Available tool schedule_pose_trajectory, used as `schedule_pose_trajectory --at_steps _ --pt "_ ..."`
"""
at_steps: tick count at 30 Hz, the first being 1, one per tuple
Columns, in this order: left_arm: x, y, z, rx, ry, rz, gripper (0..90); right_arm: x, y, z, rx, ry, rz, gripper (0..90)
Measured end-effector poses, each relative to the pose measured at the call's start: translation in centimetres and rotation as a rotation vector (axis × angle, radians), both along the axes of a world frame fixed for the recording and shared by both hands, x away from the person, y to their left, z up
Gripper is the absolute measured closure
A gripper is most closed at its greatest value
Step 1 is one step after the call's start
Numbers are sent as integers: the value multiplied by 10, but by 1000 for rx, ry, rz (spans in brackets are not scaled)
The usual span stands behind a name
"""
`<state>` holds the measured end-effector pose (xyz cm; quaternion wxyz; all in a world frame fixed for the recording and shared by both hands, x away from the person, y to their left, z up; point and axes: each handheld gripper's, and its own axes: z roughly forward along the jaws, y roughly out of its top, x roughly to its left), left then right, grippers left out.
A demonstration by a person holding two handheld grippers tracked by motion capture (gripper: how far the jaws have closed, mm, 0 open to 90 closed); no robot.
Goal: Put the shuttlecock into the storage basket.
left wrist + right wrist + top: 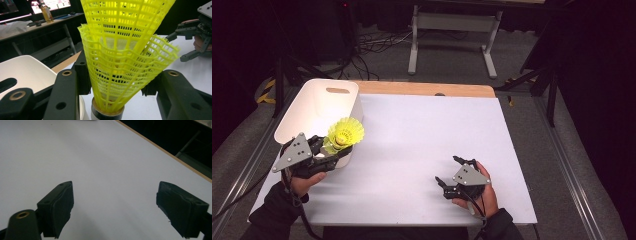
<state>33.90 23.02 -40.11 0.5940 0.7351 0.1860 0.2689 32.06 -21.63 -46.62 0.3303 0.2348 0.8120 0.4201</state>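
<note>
We see the left tongs (333, 150) at the near left of the counter (422, 140), pinching a stack of yellow shuttlecocks (344, 134) between their jaws. In the left gripper view the shuttlecocks (120, 62) stand upright right in front of the camera, mesh skirts flaring upward, one nested inside another, with the dark-banded cork base low between the two black jaws. The jaws press against the lower skirt from either side. From the high view, the shuttlecocks sit just at the near right corner of the white bin (319, 107), over its rim or just beside it; we cannot tell which. In the left gripper view the bin (27, 72) lies to the left, just beside the left jaw.

The right tongs (447, 172) are well apart from the shuttlecocks, held low over the near right part of the white counter. Their jaws are spread wide with nothing between them, and in the right gripper view we see bare white counter (105, 165) in the gap.
</note>
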Motion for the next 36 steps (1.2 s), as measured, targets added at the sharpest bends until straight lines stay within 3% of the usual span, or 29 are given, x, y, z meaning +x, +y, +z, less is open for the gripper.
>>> schedule_pose_trajectory --at_steps 21,36 --pt "-1 11 6 -32 -21 41 535 0 0 0 -4 -1 2 154" --pt "3 22 13 -70 0 69 535 1 0 0 4 4 -2 154"
